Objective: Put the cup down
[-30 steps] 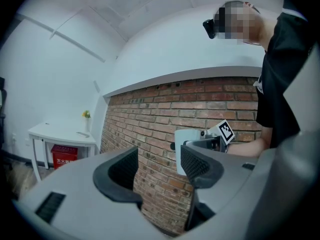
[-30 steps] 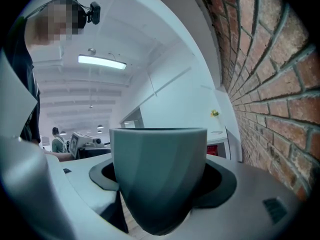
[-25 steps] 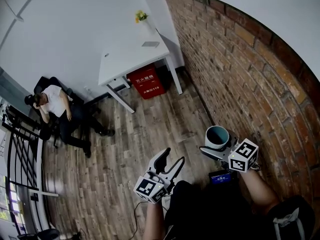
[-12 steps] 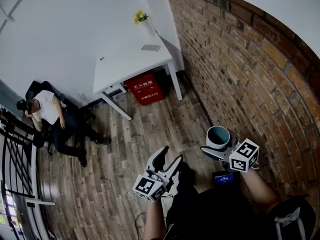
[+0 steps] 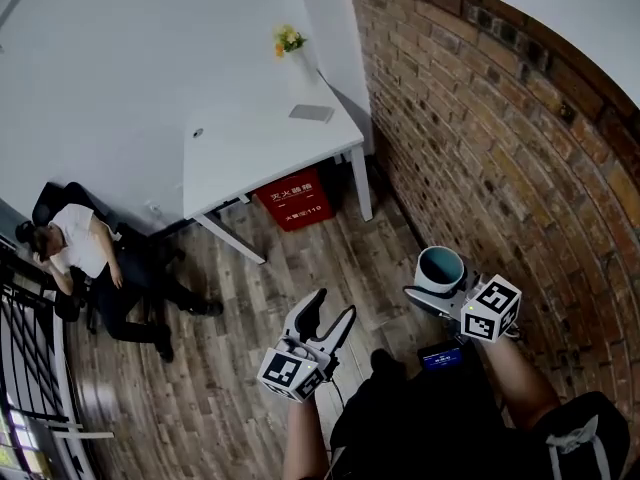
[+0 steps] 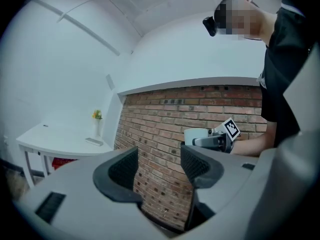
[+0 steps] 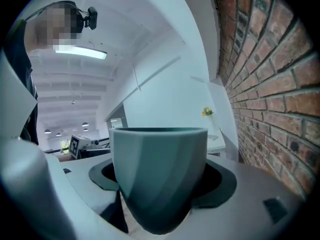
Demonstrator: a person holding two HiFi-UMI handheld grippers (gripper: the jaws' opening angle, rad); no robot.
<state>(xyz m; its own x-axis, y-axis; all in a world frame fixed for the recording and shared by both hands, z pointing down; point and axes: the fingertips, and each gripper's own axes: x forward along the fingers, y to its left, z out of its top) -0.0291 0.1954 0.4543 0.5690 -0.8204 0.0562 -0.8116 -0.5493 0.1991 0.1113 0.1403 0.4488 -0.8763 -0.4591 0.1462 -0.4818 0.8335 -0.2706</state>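
Note:
A teal cup (image 5: pixel 439 270) (image 7: pixel 159 174) stands upright between the jaws of my right gripper (image 5: pixel 436 286) (image 7: pixel 162 181), which is shut on it, held in the air near the brick wall. The cup (image 6: pixel 196 135) also shows small in the left gripper view, with the right gripper's marker cube behind it. My left gripper (image 5: pixel 322 320) (image 6: pixel 159 168) is open, its dark pads apart with nothing between them, over the wooden floor. A white table (image 5: pixel 240 153) stands ahead against the white wall, well apart from both grippers.
A vase of yellow flowers (image 5: pixel 290 41) and a flat grey thing (image 5: pixel 311 113) lie on the table. A red box (image 5: pixel 295 198) sits under it. A person sits on a chair (image 5: pixel 88 253) at left. The brick wall (image 5: pixel 500 148) runs along the right.
The head view has shifted: the table and red box sit lower and nearer in the frame, the seated person further left. Both grippers keep about the same places, the cup still held.

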